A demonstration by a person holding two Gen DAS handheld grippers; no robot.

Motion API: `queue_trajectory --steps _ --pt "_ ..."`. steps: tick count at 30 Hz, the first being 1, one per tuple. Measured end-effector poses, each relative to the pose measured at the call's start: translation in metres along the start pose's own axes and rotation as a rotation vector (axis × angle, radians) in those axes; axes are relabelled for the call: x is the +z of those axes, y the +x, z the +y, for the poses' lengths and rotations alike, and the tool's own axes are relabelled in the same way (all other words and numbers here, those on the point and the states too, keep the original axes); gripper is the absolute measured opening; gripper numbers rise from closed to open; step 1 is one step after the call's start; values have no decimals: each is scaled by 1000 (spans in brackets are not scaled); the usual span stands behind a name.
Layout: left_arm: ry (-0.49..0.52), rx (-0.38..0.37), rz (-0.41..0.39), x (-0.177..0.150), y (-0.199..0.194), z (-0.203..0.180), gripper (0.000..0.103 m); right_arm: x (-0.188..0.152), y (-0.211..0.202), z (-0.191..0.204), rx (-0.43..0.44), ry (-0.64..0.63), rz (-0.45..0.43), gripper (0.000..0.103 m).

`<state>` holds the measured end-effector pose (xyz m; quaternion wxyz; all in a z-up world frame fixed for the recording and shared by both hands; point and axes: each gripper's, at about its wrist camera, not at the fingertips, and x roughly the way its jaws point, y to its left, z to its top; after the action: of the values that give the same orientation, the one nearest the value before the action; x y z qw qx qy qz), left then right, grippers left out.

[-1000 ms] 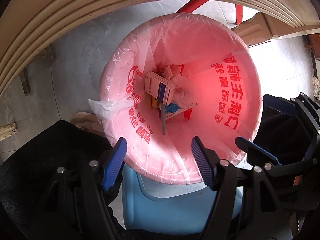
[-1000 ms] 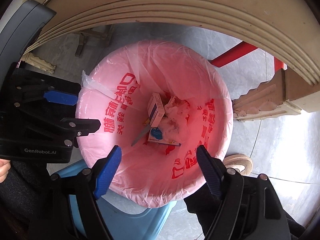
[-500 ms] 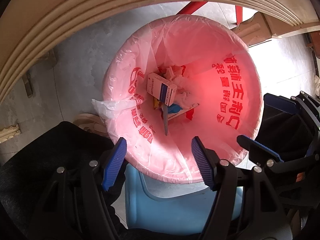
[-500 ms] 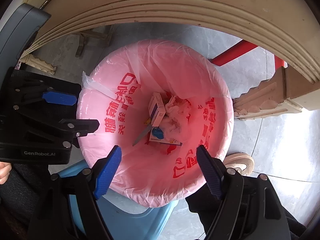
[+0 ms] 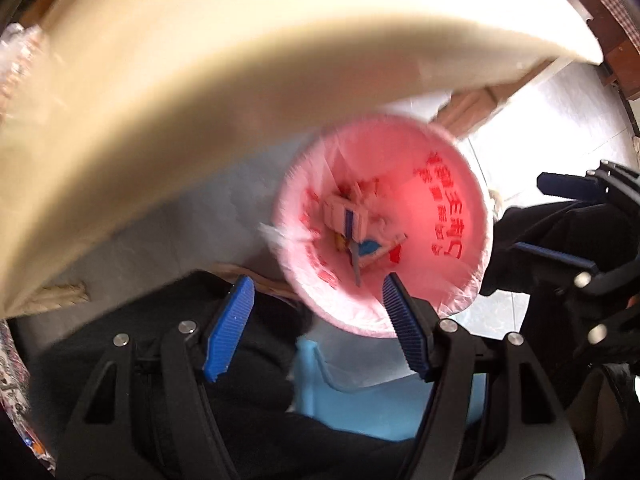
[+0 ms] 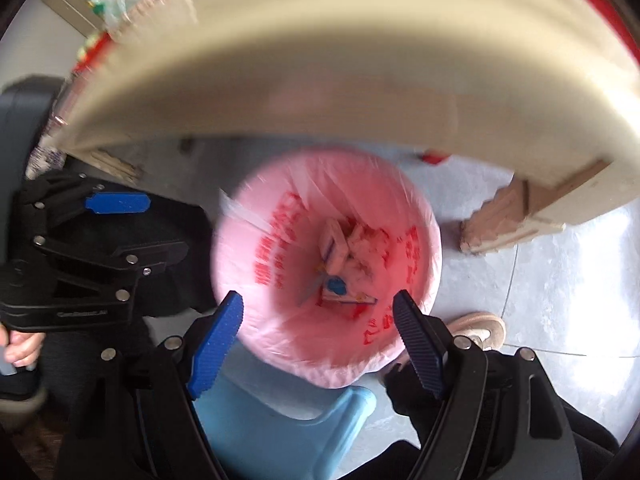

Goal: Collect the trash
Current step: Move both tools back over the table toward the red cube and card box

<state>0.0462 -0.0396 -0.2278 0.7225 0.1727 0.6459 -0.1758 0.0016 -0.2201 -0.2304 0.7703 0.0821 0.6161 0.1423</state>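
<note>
A bin lined with a pink bag (image 5: 448,208) (image 6: 256,248) printed in red stands on the floor below both grippers. Trash lies at its bottom: a white and blue carton (image 5: 346,216) (image 6: 334,246), crumpled tissue (image 6: 364,256) and a flat card with a blue patch (image 5: 370,248) (image 6: 340,288). My left gripper (image 5: 316,324) is open and empty above the bin's near rim. My right gripper (image 6: 318,340) is open and empty, also above the near rim. Both views are blurred.
The cream table edge (image 5: 200,80) (image 6: 340,60) arches over the top of both views. A light blue stool (image 5: 360,392) (image 6: 280,420) stands under the bin's near side. A carved wooden leg (image 6: 504,216) and a shoe (image 6: 480,328) are at the right on the grey floor.
Both grippers have risen and pulled back. The bin looks smaller and the table edge fills more of each view. The jaws stay open.
</note>
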Motion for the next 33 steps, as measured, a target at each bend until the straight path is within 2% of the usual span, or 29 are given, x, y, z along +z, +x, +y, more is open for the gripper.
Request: queue_trajectory --steps 3,6,12,17,24,26,33 --pt "6 45 -63 10 -42 10 66 21 -39 7 24 -17 -43 75" --pt "-5 57 -113 28 -80 26 66 54 -79 11 40 -18 -72 75" --pt "-45 46 -159 76 -148 55 66 127 -143 15 30 -29 -129 78" --pt "-92 30 -177 110 -182 65 67 195 -175 10 66 20 -142 79" --pt "-182 -30 -130 165 -178 69 67 279 -165 -3 75 114 -101 79" --pt "-199 -51 -115 178 -174 71 67 304 -148 -9 75 142 -65 79" --pt "-276 -122 -45 215 -141 78 67 356 -75 -38 82 226 65 79"
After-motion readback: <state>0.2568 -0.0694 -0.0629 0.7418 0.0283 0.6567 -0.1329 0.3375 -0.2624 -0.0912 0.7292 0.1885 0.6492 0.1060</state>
